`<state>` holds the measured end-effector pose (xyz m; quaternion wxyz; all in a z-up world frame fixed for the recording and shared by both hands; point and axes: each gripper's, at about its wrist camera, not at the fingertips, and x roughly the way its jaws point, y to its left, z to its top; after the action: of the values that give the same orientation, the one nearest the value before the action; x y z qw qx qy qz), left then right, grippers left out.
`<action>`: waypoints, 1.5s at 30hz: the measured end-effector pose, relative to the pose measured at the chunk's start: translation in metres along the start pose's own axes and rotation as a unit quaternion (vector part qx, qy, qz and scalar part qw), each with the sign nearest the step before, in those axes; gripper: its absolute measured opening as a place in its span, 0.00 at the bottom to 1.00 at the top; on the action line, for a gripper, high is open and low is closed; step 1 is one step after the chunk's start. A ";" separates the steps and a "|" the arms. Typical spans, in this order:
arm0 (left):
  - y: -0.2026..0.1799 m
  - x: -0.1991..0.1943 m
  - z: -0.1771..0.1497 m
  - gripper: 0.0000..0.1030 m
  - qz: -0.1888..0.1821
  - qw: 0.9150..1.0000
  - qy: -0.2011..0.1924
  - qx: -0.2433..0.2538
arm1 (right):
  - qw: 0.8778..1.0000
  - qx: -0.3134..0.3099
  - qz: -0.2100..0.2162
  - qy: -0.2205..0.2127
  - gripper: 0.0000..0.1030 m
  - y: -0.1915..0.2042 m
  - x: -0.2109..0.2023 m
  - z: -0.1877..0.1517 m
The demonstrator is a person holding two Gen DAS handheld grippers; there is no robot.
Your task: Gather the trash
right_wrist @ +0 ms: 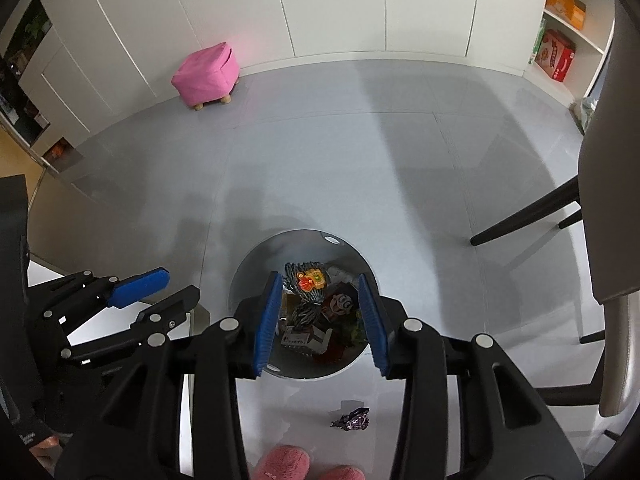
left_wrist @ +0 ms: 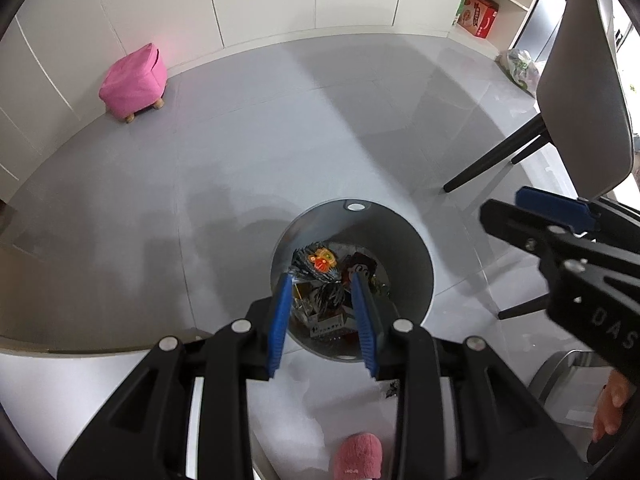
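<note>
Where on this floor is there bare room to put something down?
The wide grey floor between the pink stool and the trash bin is bare. The bin is crowded with wrappers, a crumpled wrapper lies nearby, and chair legs border the right side.

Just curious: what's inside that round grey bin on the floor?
The bin holds crumpled snack wrappers and a small printed carton. Whatever lies beneath that pile is covered.

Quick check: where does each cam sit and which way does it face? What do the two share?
Left wrist: on the left gripper, angled steeply down into the round grey trash bin; right gripper and fingers show at right.
Right wrist: on the right gripper, same downward aim; left gripper at left, pink slippers below.
Shared: bin, pink fabric stool, grey chair.
</note>
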<state>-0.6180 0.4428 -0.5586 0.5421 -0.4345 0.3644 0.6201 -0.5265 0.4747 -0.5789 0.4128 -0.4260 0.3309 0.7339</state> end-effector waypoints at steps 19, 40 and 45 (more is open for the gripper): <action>0.015 -0.127 -0.017 0.52 0.031 1.000 -0.001 -0.002 | 0.999 0.037 0.001 -0.020 0.37 0.014 -0.119 -0.007; -0.295 -0.363 -0.068 0.62 -0.174 0.890 -0.077 0.415 | 0.900 0.358 -0.209 -0.134 0.40 -0.109 -0.506 -0.224; -0.391 -0.402 -0.128 0.62 -0.226 0.828 -0.086 0.506 | 0.818 0.471 -0.287 -0.163 0.40 -0.137 -0.589 -0.342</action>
<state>-0.1991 0.2388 -0.2210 0.8402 -0.1146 0.4705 0.2441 -0.1097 0.0572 -0.2108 0.8028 -0.1294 0.4272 0.3953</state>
